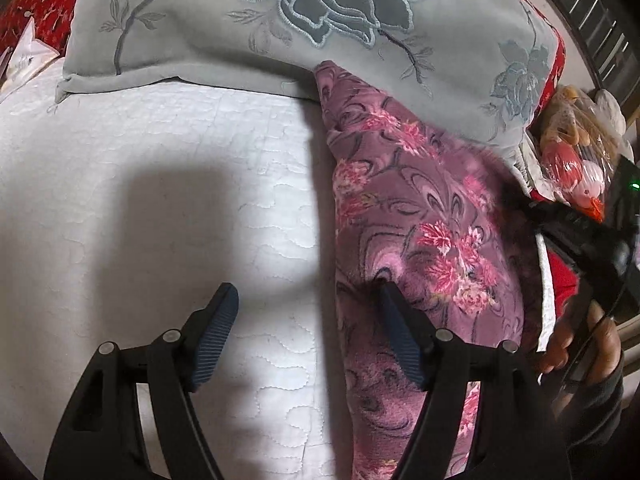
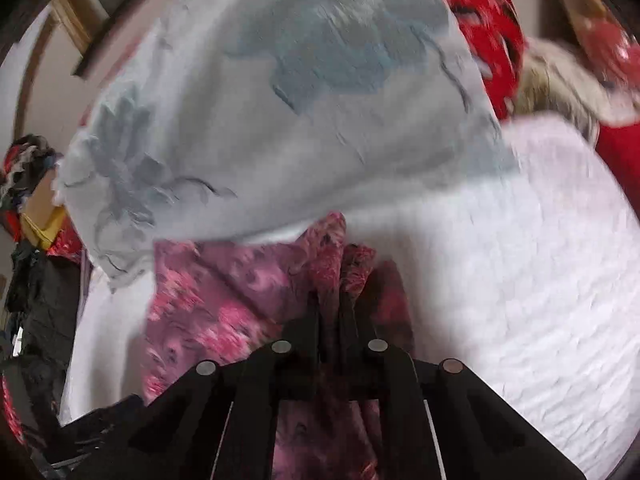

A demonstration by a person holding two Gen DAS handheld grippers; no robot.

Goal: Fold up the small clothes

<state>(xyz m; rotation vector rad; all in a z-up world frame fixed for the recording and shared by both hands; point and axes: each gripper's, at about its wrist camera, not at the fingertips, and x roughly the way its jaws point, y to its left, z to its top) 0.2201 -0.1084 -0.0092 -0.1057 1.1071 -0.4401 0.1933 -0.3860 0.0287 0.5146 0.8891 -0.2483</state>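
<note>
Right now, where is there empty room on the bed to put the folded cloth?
The white quilt is bare between the grey pillow and the purple floral cloth. It's crowded past the cloth, where the right gripper clamps it.

The garment (image 1: 420, 232) is purple with pink flowers, the pillow (image 1: 280, 32) grey with embroidered blue-grey blooms, the quilt (image 1: 140, 200) white.

- Bare white quilted bed (image 1: 160, 184) is left open on the left side for the left gripper (image 1: 308, 300).
- The far side is blocked by the grey embroidered pillow (image 1: 280, 40).
- The right side is occupied by the purple floral garment (image 1: 420, 220).
</note>
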